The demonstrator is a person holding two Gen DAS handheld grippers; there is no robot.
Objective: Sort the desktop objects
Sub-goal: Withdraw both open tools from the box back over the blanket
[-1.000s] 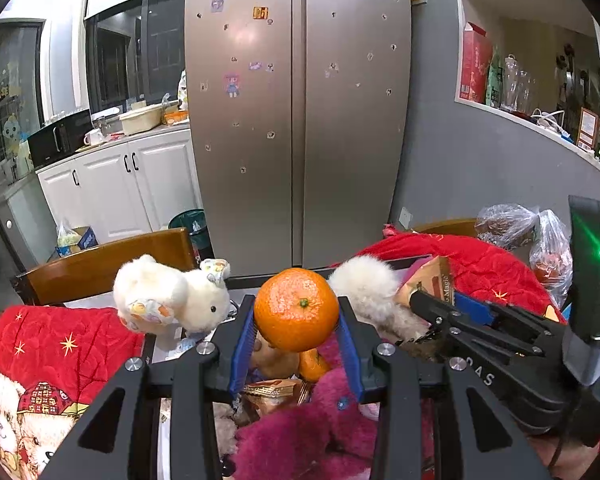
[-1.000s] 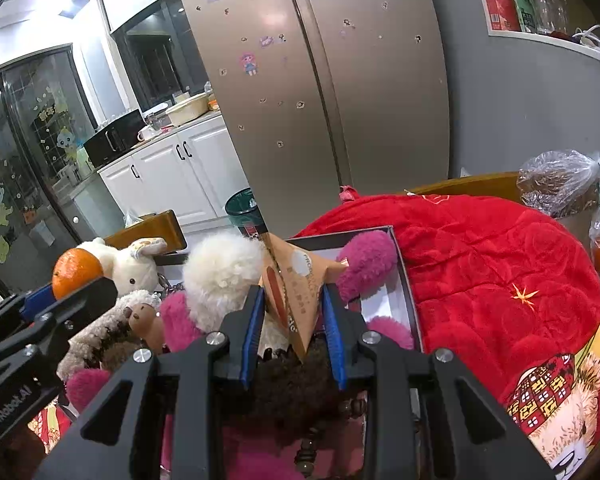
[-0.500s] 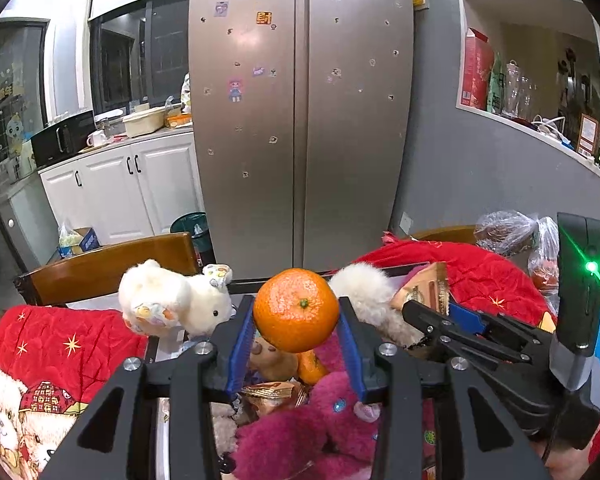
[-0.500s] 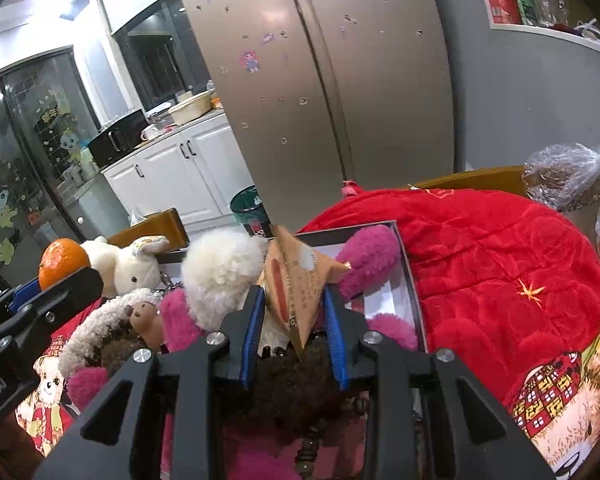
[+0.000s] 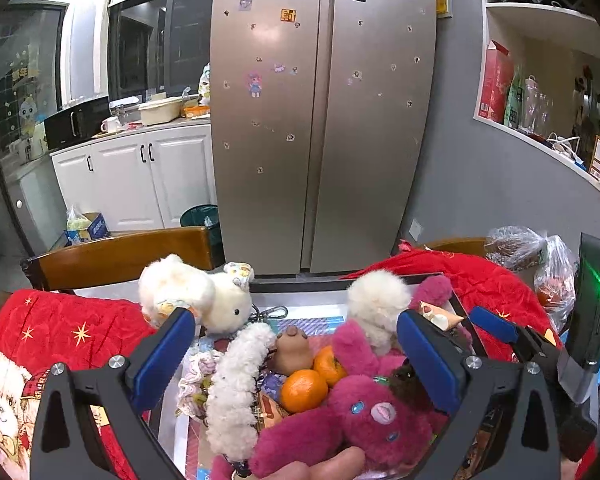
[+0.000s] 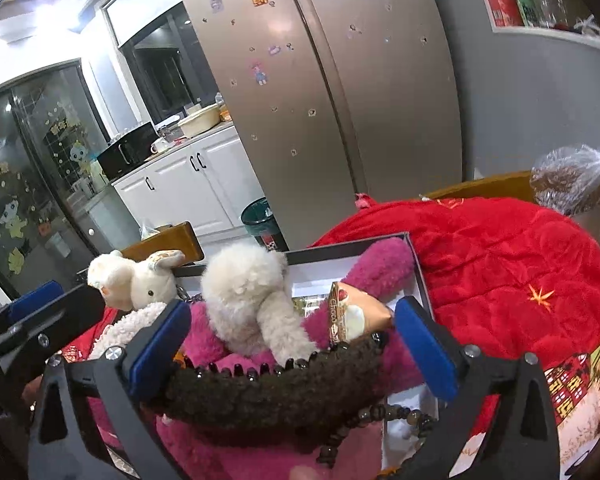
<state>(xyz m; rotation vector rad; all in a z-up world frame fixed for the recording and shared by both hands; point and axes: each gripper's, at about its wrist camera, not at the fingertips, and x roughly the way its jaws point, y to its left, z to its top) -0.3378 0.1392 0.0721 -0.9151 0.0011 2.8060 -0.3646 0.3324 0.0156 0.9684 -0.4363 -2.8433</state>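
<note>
Both claws are opening to a wide spread, nothing pressed by any pad. Left gripper (image 5: 296, 344): blue pads stand well apart above the box, and the orange (image 5: 303, 390) lies loose below and between them, resting against a second orange (image 5: 329, 364) and the magenta plush (image 5: 352, 420). Right gripper (image 6: 292, 340): jaws spread equally wide; the brown snack packet (image 6: 356, 314) sits tilted between them but touches neither pad, propped on the plush pile.

Box (image 6: 340, 250): dark-rimmed, pale inside, already crowded. Contents noted: white fluffy toy (image 6: 248, 296), a dark brown curly plush (image 6: 276, 384) with a string of dark beads along its edge, a cream woolly strip (image 5: 236, 384), a small brown figure (image 5: 292, 350). White rabbit plush (image 5: 196, 296) perches at the far left edge of the box; whether it is inside or on the rim cannot be told. Keyring clip (image 5: 274, 312) lies just beside it.

Surroundings: red quilted cloth (image 6: 500, 264) lies on both sides of the box, wooden chair back (image 5: 120, 252) behind, steel fridge (image 5: 320, 120) beyond. Clear bags of goods (image 5: 540, 256) sit at the far right, apart from the box.

Progress, judged: orange and packet both look deposited in the box, so this pair is done. Remaining: possibly the rabbit; nothing else loose on the cloth is plainly visible.
</note>
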